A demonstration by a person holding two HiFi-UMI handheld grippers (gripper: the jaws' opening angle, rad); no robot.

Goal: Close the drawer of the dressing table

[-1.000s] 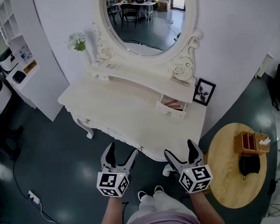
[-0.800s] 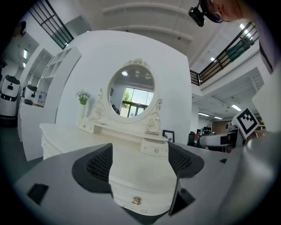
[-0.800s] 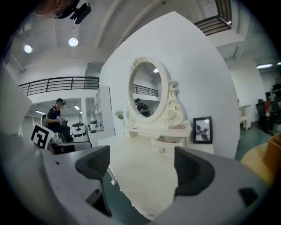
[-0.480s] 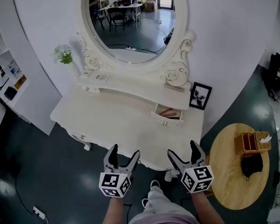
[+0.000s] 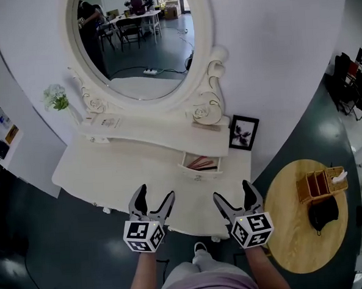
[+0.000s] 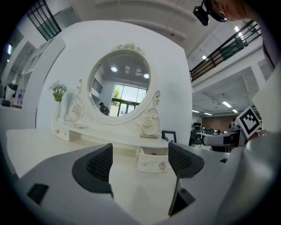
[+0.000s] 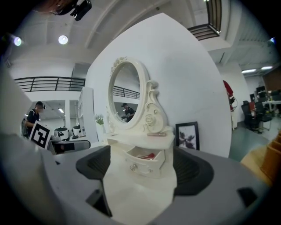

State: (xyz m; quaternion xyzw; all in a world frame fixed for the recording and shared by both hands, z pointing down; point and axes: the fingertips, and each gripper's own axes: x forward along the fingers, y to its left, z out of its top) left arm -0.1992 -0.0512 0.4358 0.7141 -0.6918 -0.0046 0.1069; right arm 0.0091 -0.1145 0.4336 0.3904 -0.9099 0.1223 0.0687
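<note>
The white dressing table (image 5: 115, 169) stands against the wall under an oval mirror (image 5: 135, 43). Its small right-hand drawer (image 5: 200, 168) is pulled out, with reddish items inside. The same drawer (image 6: 153, 161) shows ahead in the left gripper view, and the drawer (image 7: 142, 160) sits between the jaws in the right gripper view. My left gripper (image 5: 152, 199) hangs open over the table's front edge. My right gripper (image 5: 234, 192) is open too, near the table's front right corner. Both are empty and short of the drawer.
A black picture frame (image 5: 244, 133) leans on the wall right of the drawer. A flower vase (image 5: 57, 98) stands at the shelf's left end. A round wooden side table (image 5: 308, 224) with a wooden organizer (image 5: 318, 185) and a black object sits to the right.
I have stepped closer and to the right. The table and open drawer have shifted left and nearer in view. Both grippers stay open at the same spacing.
</note>
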